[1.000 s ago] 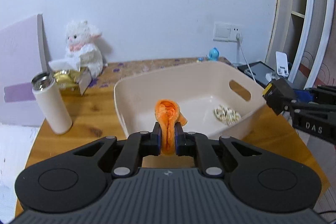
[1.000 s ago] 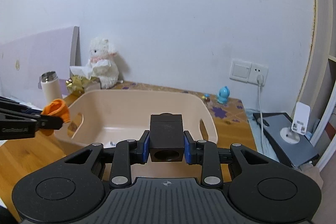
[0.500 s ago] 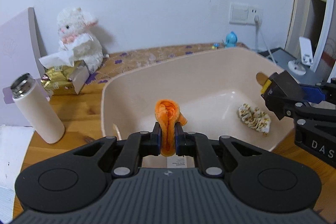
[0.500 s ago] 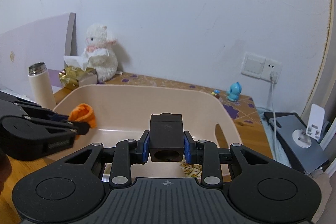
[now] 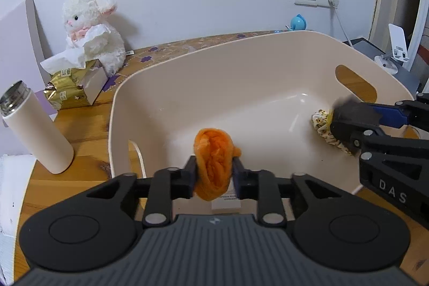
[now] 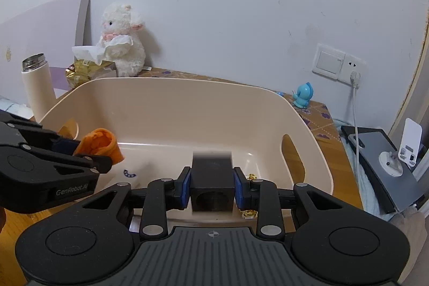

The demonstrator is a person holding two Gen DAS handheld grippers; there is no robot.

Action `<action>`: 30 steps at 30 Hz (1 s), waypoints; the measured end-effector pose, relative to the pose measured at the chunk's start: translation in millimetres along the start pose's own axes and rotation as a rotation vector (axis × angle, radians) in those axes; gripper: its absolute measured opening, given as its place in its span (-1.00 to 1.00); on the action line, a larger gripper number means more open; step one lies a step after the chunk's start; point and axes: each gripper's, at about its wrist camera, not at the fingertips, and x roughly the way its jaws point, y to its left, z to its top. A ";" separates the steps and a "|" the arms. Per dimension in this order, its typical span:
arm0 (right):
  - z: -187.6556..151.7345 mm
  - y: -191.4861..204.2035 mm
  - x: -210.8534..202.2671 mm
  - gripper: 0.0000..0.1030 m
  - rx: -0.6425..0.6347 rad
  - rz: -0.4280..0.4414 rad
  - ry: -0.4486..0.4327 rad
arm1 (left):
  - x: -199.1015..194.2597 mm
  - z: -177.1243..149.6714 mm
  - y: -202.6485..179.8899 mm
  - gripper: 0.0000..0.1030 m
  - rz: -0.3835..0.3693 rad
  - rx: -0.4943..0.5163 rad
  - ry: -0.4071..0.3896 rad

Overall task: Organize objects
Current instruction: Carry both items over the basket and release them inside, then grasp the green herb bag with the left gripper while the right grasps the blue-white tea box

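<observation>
My left gripper [image 5: 214, 180] is shut on an orange plush piece [image 5: 213, 165] and holds it over the near left part of a beige plastic basket [image 5: 187, 77]. From the right wrist view the same orange plush piece [image 6: 100, 144] hangs inside the basket [image 6: 187, 98] rim. My right gripper [image 6: 212, 188] is shut on a black cube [image 6: 212, 184] with a round hole, above the basket's right side. In the left wrist view that black cube [image 5: 351, 119] is over a patterned fabric item [image 5: 321, 122] lying in the basket.
A white bottle [image 5: 34, 130], a gold tissue box [image 5: 72, 90] and a white plush lamb [image 5: 93, 31] stand left of the basket on the wooden table [image 5: 80, 125]. A small blue figure [image 6: 304, 95] sits by the wall socket [image 6: 337, 66]. A white label [image 5: 225, 203] lies in the basket.
Both grippers have moved forward and down over the basket, still holding their objects. The black cube now hangs low inside the basket's right end, above the patterned fabric.
</observation>
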 end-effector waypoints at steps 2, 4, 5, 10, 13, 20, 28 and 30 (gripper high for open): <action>0.6 -0.3 -7.3 -0.11 -0.011 0.009 -0.009 | -7.2 0.8 -1.6 0.29 0.006 -0.004 -0.009; 0.4 -2.0 -16.4 -0.04 -0.014 0.008 -0.025 | -15.8 0.9 1.2 0.58 0.019 -0.025 -0.033; 0.5 -3.8 -20.9 -0.02 -0.010 0.009 -0.030 | -19.4 1.0 3.0 0.59 0.018 -0.036 -0.038; -0.3 -14.4 -44.9 0.07 0.007 0.018 -0.046 | -40.0 0.4 10.0 0.60 0.014 -0.068 -0.041; -3.0 -20.3 -58.5 0.13 0.013 0.015 -0.057 | -58.2 -3.6 11.5 0.71 0.023 -0.065 -0.070; -23.6 -30.3 -80.1 0.16 0.021 0.002 -0.031 | -92.0 -25.1 9.7 0.80 0.002 -0.077 -0.107; -56.2 -32.6 -94.6 0.25 0.007 -0.004 0.010 | -99.7 -53.4 -3.8 0.80 -0.016 -0.059 -0.063; -63.7 -33.8 -94.9 0.25 0.008 -0.005 0.027 | -98.1 -60.1 -6.9 0.80 -0.027 -0.063 -0.046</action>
